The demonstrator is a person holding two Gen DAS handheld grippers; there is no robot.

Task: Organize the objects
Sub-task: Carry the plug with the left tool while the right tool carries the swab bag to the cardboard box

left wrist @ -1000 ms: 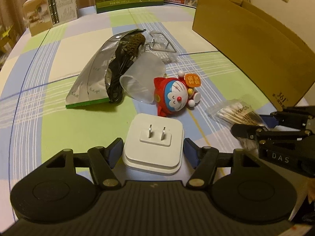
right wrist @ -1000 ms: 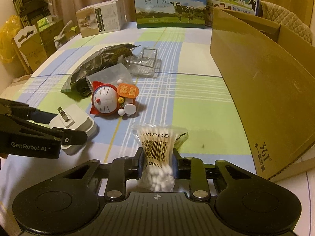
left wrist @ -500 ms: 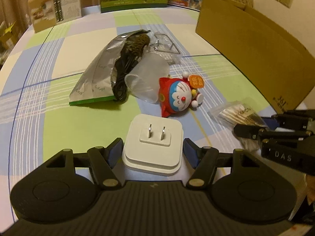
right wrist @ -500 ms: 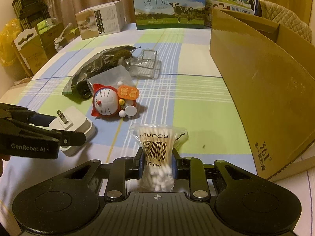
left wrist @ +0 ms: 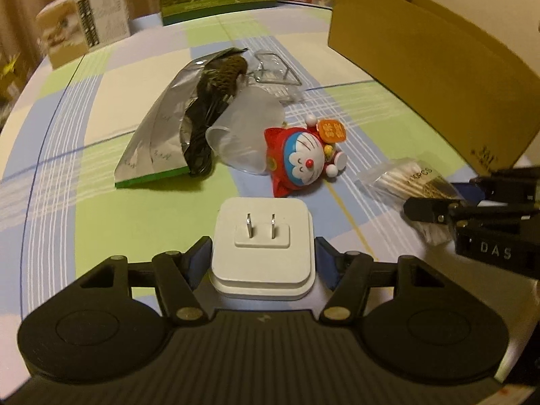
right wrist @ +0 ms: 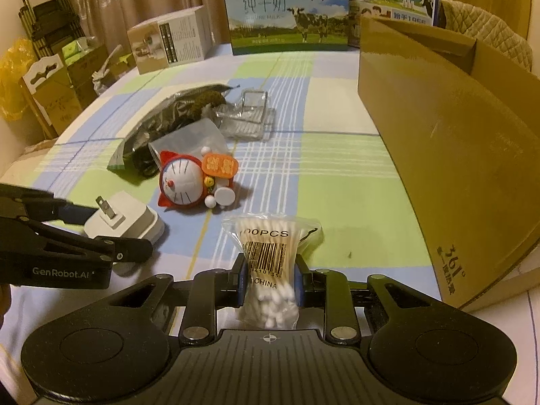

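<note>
My left gripper [left wrist: 262, 258] is shut on a white plug adapter [left wrist: 262, 241], prongs up, just above the checked tablecloth. The adapter also shows in the right wrist view [right wrist: 126, 221]. My right gripper [right wrist: 268, 275] is shut on a clear bag of cotton swabs [right wrist: 270, 260], also seen in the left wrist view [left wrist: 410, 180]. A red and blue Doraemon toy [left wrist: 303, 160] lies on its side in the middle. Behind it lie a frosted plastic cup [left wrist: 243, 135], a silver pouch with dark cord [left wrist: 189, 128] and a clear plastic case [left wrist: 273, 74].
An open cardboard box [right wrist: 449, 141] stands along the right side of the table. Milk cartons [right wrist: 287, 10] and a white carton [right wrist: 168, 44] stand at the far edge. Bags and boxes [right wrist: 47, 77] crowd the floor to the left.
Both grippers have risen slightly and drawn back with their loads; the adapter and swab bag stay gripped. The other objects have not moved.
</note>
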